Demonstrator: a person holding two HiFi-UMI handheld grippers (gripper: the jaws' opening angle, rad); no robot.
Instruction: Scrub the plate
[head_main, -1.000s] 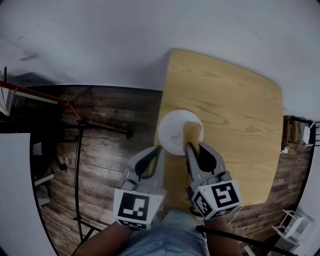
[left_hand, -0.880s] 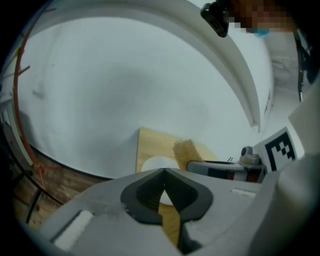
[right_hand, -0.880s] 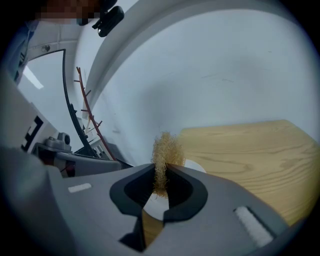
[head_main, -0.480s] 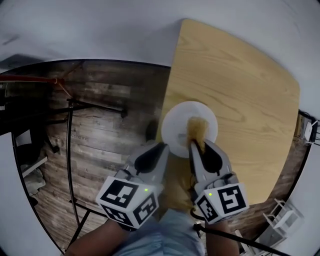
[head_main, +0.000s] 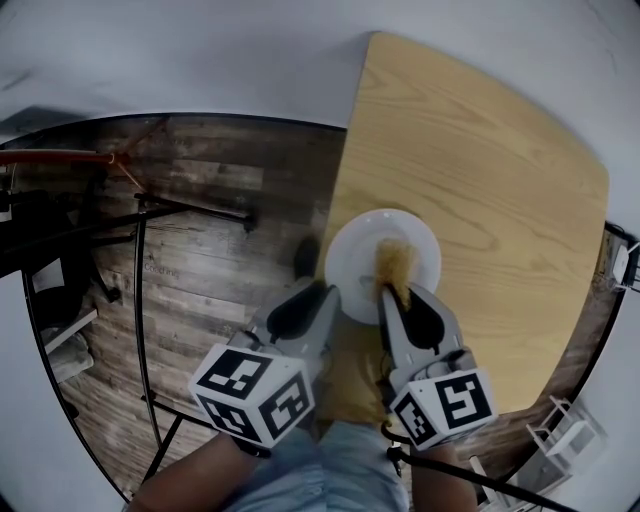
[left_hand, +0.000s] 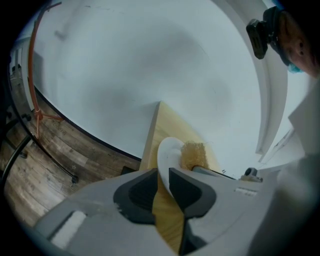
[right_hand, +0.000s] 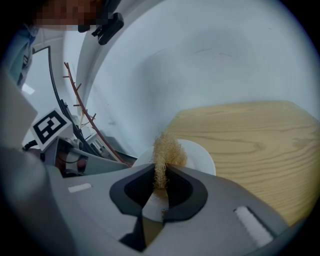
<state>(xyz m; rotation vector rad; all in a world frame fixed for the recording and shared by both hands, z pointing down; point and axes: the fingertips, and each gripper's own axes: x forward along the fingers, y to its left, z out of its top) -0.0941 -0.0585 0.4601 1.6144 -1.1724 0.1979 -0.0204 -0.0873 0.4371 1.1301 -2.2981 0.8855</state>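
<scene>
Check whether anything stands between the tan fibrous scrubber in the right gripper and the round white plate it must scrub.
Nothing visible does. The right gripper is shut on the tan fibrous scrubber, which appears to lie against the round white plate; the left gripper grips that plate's near rim.

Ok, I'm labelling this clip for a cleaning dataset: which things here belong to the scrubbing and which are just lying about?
In the job:
plate, rim clamped in the left tool
scrubber, clamped in the right tool, against the plate
table underneath

Just about:
black metal frame over the floor
red rod at the left
</scene>
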